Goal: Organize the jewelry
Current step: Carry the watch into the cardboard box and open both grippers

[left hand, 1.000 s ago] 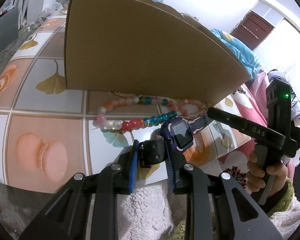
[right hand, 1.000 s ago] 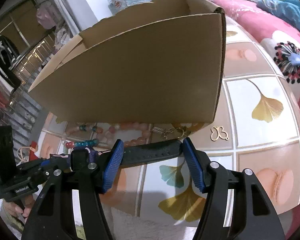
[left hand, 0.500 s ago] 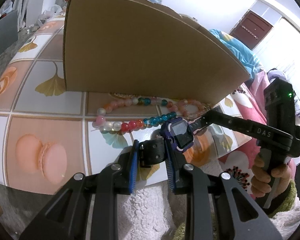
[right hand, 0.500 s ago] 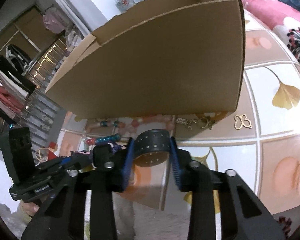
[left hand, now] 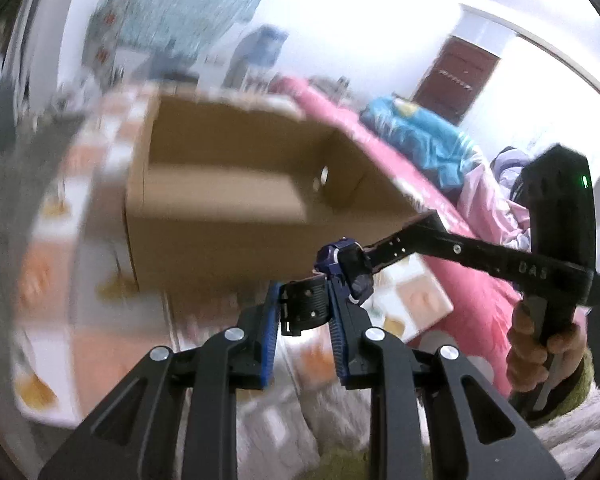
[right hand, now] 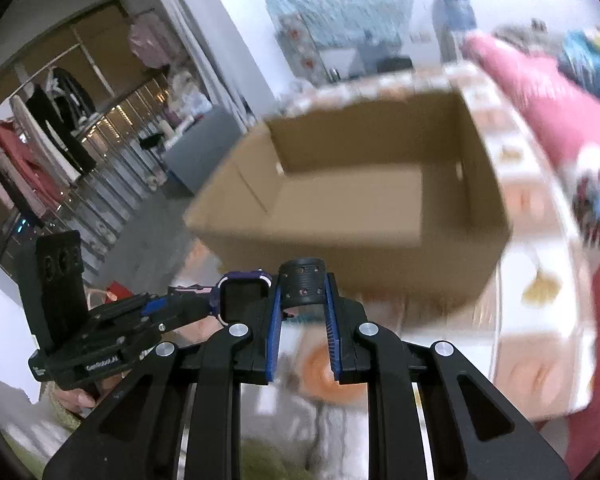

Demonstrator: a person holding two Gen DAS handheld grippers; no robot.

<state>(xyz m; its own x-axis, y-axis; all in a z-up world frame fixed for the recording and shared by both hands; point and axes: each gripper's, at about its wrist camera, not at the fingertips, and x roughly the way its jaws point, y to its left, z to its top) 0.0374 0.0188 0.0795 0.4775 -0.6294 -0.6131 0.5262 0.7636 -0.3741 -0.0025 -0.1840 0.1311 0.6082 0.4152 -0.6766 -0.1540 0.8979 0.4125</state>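
A dark blue watch with a black perforated strap hangs in the air between my two grippers. My left gripper is shut on one strap end. My right gripper is closing, its blue pads pressing the other strap end, which is bent into a loop. The watch face shows just left of the right fingers. In the left wrist view the right gripper reaches in from the right, held by a hand. Just beyond the watch stands an open cardboard box, its inside bare in both views.
The box stands on a table with a tiled leaf-pattern cloth. Pink bedding lies to the right of the table. A clothes rack and a grey seat stand at the far left. Both views are blurred.
Both grippers have risen with the watch, so the box's inside now shows. The right jaws closed on the strap and bent it into a loop. The bead bracelets have dropped out of sight.
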